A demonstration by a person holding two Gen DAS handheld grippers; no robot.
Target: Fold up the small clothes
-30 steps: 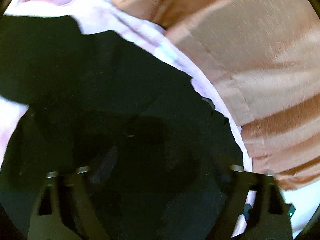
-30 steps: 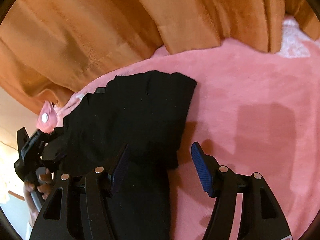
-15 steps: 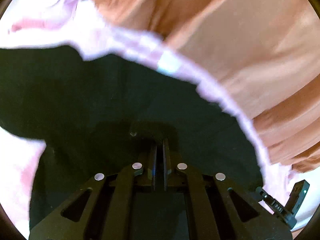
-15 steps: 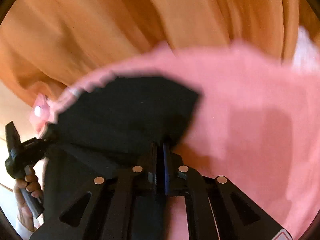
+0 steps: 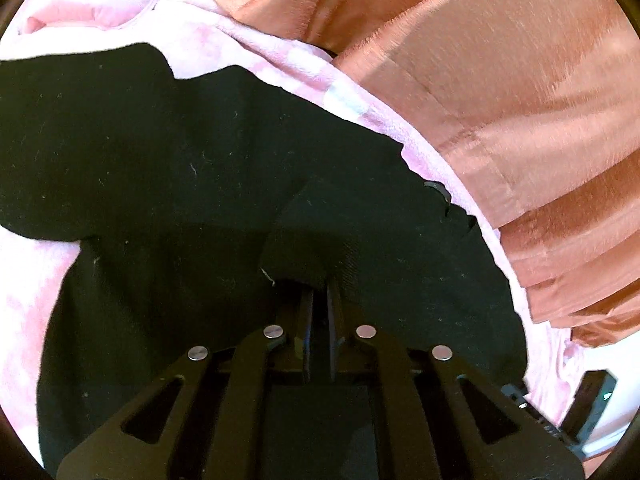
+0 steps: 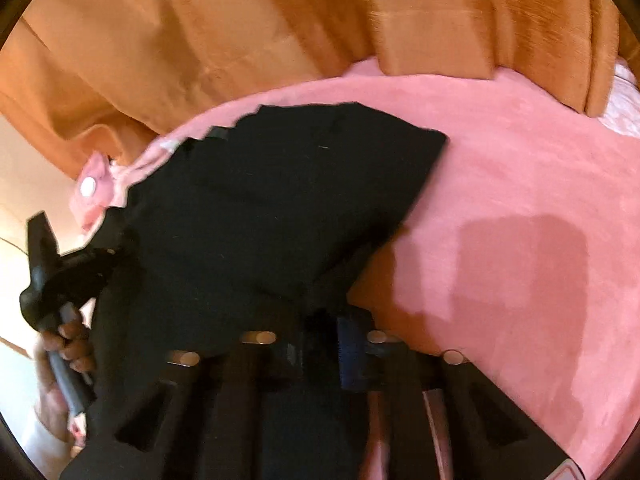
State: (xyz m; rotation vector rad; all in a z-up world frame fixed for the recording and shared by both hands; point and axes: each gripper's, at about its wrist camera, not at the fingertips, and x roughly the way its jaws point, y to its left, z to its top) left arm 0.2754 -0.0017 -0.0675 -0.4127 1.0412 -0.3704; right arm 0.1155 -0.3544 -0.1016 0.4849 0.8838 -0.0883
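Note:
A black garment (image 5: 180, 160) lies spread on a pink blanket (image 5: 32, 300). In the left wrist view my left gripper (image 5: 319, 300) is shut on a raised fold of the black cloth, which drapes over its fingertips. In the right wrist view the same garment (image 6: 280, 200) reaches from the blanket's left edge to my right gripper (image 6: 322, 344). Its blue pads (image 6: 352, 348) hold a bunched edge of the cloth between them, and the jaws are opening slightly. A person's hand (image 6: 68, 344) holds the left gripper's handle (image 6: 60, 276) at the far left.
An orange curtain (image 6: 240, 40) hangs behind the blanket (image 6: 520, 160) and fills the upper right of the left wrist view (image 5: 500, 100). A pink flap with a white button (image 6: 90, 188) lies at the blanket's left edge.
Both grippers stood open over the garment a second ago and have since closed on it. The black cloth now bunches up at each gripper's tips.

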